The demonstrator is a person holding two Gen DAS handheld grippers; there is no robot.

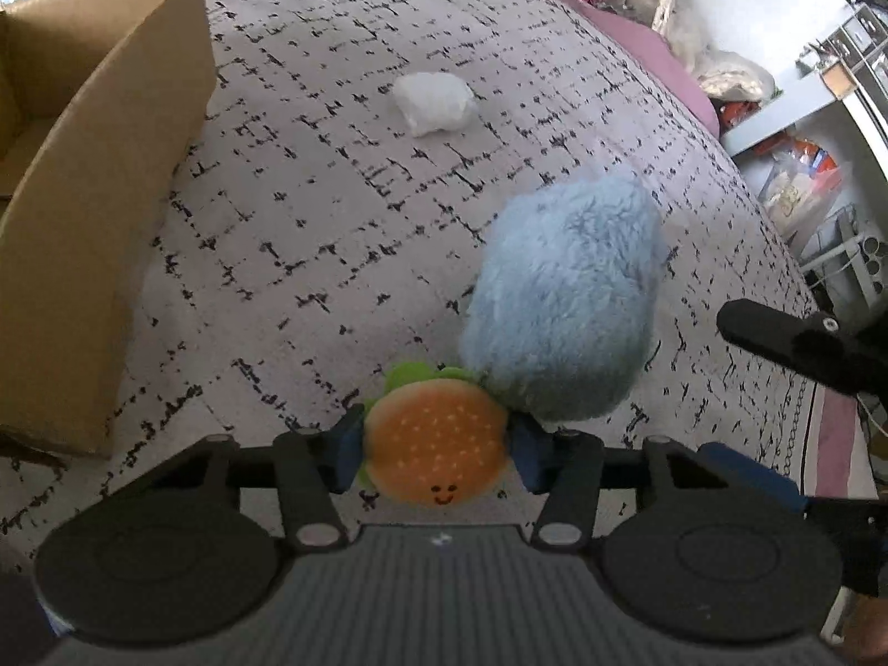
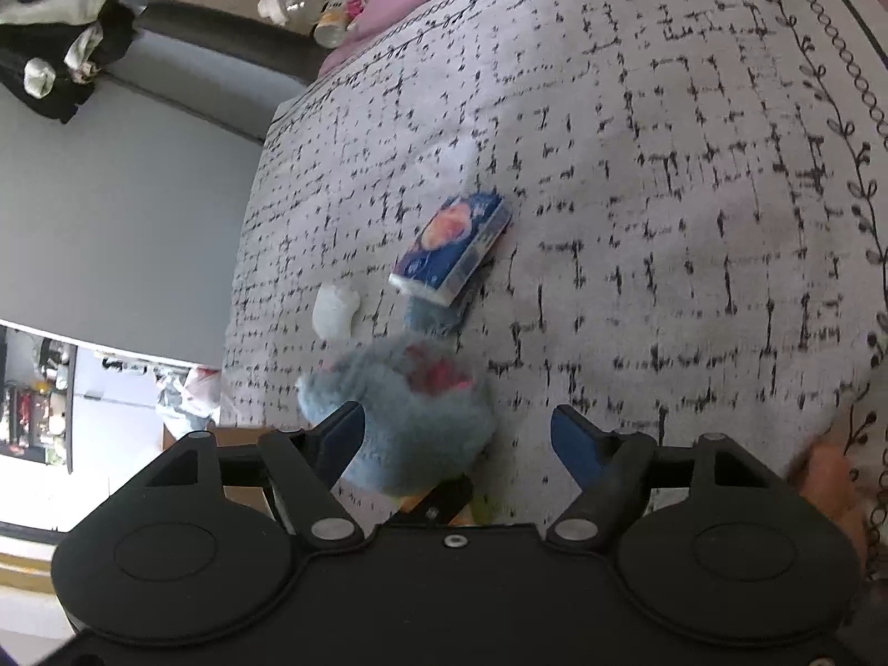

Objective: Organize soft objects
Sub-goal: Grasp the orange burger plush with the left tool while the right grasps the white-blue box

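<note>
The left gripper [image 1: 435, 452] squeezes the burger toy [image 1: 435, 441] on the bed [image 1: 311, 233], right beside the blue fluffy toy [image 1: 560, 299]. The right gripper [image 2: 458, 438] is open around that fluffy toy (not pinching). The burger might slip; the box [image 1: 105, 211] sits far off.

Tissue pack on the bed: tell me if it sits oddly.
Yes. In the right wrist view the tissue pack lies tilted, one end propped up on the blue plush toy rather than flat on the bedspread. Nothing looks spilled or damaged.
</note>
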